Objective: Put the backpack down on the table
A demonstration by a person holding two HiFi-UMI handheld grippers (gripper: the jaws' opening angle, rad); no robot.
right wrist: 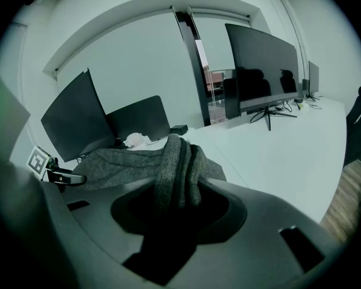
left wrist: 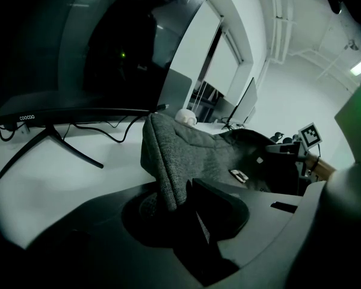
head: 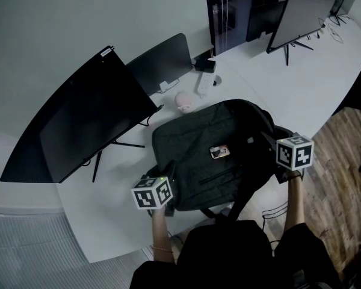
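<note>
Both ends of the backpack [head: 207,152] are in my grip: the left gripper [left wrist: 179,202] has its jaws nearly closed on a corner of grey fabric, and the right gripper [right wrist: 174,188] is clamped on a bunched fold. The bag lies on the white table [head: 307,83], beside a curved monitor [head: 84,122].

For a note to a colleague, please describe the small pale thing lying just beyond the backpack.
On the long white table, look at the dark grey fabric backpack. Just beyond it, before the smaller black monitor, lies a small pale pinkish rounded object; its neighbours are black or angular.
</note>
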